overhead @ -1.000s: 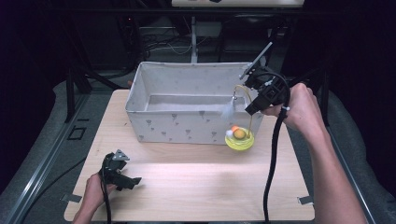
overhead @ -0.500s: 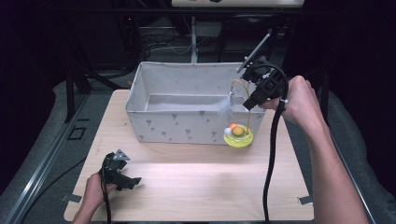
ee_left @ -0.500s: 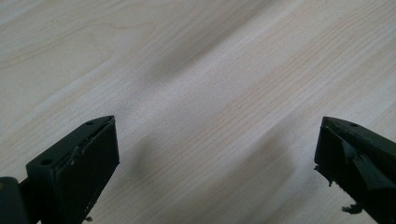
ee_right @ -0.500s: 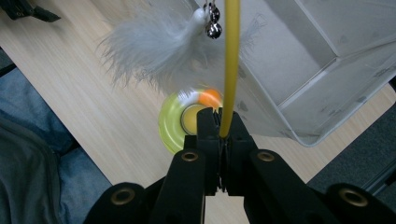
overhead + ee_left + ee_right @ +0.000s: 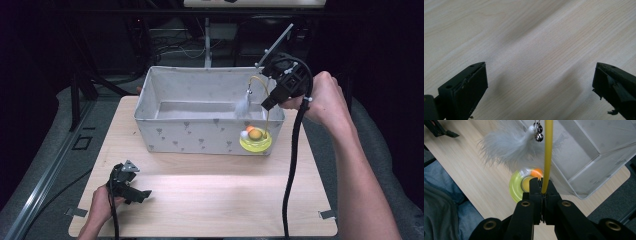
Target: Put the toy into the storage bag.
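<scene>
A pale wood-grain table is seen. A white fabric bin is patterned with small grey hearts. A yellow-green disc base, orange ball, yellow wand and grey-white feather are shown.

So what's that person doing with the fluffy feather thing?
The right gripper is pinching the yellow wand of a cat toy, lifting it beside the grey fabric box. A white feather and little bells dangle from it, above the toy's yellow dish. The left gripper rests open near the wooden table.
</scene>
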